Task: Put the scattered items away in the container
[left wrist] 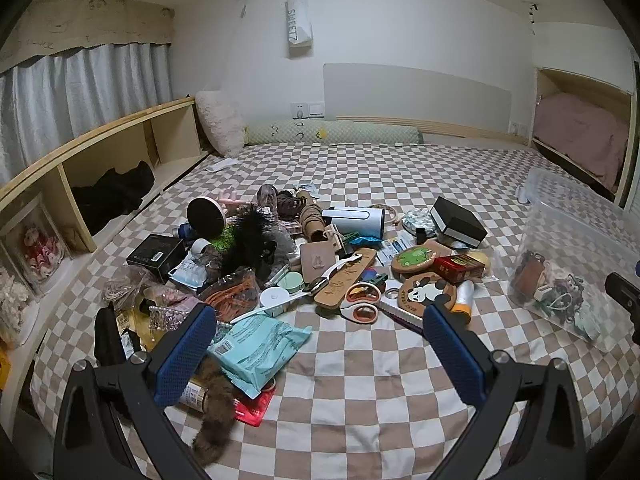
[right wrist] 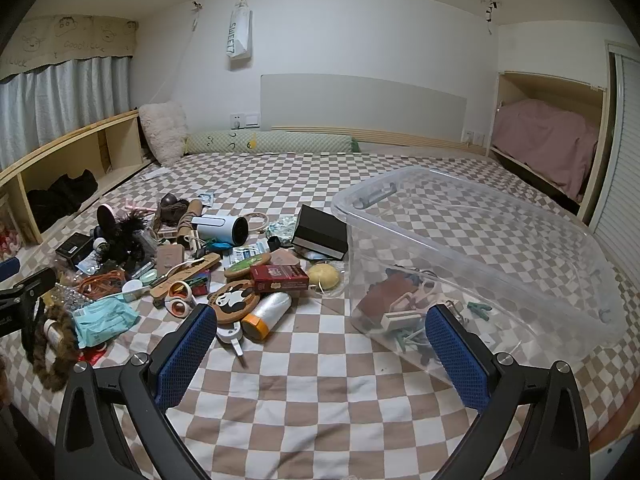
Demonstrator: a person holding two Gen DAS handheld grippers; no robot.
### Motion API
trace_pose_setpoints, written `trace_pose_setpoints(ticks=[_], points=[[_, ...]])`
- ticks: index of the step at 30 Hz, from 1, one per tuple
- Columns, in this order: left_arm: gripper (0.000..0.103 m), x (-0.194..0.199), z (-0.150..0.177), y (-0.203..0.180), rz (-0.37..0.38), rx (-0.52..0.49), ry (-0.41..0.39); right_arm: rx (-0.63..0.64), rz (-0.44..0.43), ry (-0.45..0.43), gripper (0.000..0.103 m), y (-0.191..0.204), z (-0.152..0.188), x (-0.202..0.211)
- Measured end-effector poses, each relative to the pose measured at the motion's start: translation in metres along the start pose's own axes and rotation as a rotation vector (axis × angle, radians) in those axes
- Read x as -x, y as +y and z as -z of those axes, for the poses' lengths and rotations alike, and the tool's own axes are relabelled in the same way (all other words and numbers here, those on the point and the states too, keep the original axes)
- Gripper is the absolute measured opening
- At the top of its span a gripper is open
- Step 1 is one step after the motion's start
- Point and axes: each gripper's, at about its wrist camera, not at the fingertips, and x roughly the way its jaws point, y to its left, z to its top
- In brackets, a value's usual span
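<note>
A heap of scattered items lies on the checkered bedspread (left wrist: 360, 392): a teal packet (left wrist: 260, 344), orange-handled scissors (left wrist: 362, 300), a panda coaster (left wrist: 428, 292), a red box (left wrist: 458, 268) and a black box (left wrist: 458, 220). My left gripper (left wrist: 319, 314) hovers open just short of the heap, with nothing between its blue pads. To the right stands the clear plastic container (right wrist: 520, 264), with a few small items inside. My right gripper (right wrist: 320, 314) is open and empty between the orange-capped bottle (right wrist: 268, 314) and the container's near corner.
A wooden shelf (left wrist: 120, 152) runs along the left side of the bed. A fluffy pillow (left wrist: 220, 120) and a green bolster (left wrist: 332, 134) lie at the headboard. An alcove with pink bedding (right wrist: 548, 140) is at the far right. A brown furry strip (left wrist: 216, 412) lies near the front edge.
</note>
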Motion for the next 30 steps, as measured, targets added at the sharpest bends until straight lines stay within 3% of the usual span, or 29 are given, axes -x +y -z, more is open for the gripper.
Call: trace_pose_setpoints(ticks=[30], points=[[0.103, 0.0007, -0.0005, -0.0014, -0.011, -0.019, -0.015, -0.004, -0.006, 0.007, 0.103, -0.0023, -0.0018, -0.0022]])
